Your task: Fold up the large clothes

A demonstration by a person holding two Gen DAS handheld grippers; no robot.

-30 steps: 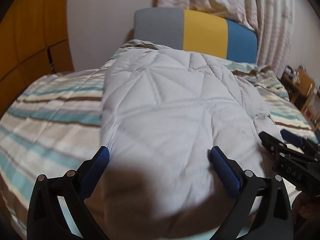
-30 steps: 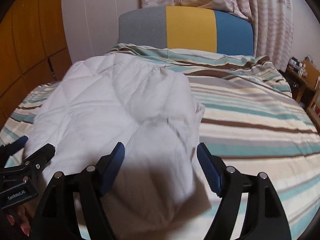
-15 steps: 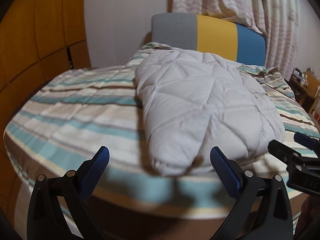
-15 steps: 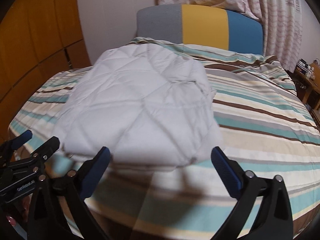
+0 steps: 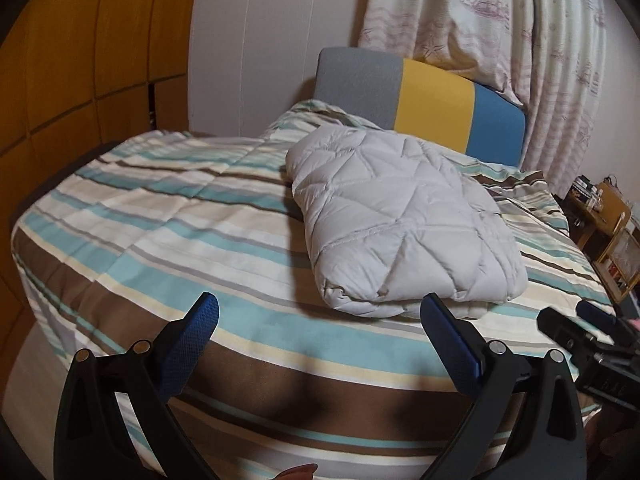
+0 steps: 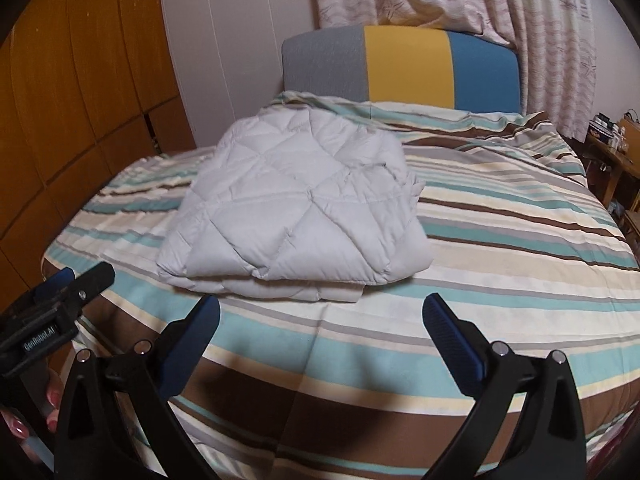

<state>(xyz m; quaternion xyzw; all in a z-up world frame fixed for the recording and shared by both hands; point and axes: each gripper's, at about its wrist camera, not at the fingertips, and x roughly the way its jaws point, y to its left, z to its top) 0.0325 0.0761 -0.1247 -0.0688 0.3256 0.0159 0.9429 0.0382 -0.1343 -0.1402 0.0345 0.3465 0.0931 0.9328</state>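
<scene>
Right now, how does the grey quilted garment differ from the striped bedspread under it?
The quilted garment is plain pale grey, the striped bedspread banded teal, cream and brown. The garment is puffy with diamond stitching and folded into a compact stack; the bedspread lies flat across the bed. Neither is held by any tongs.

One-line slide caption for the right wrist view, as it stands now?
Folded grey quilted garment lies on the striped bed cover; right gripper open and clear of it, left gripper alongside.
</scene>
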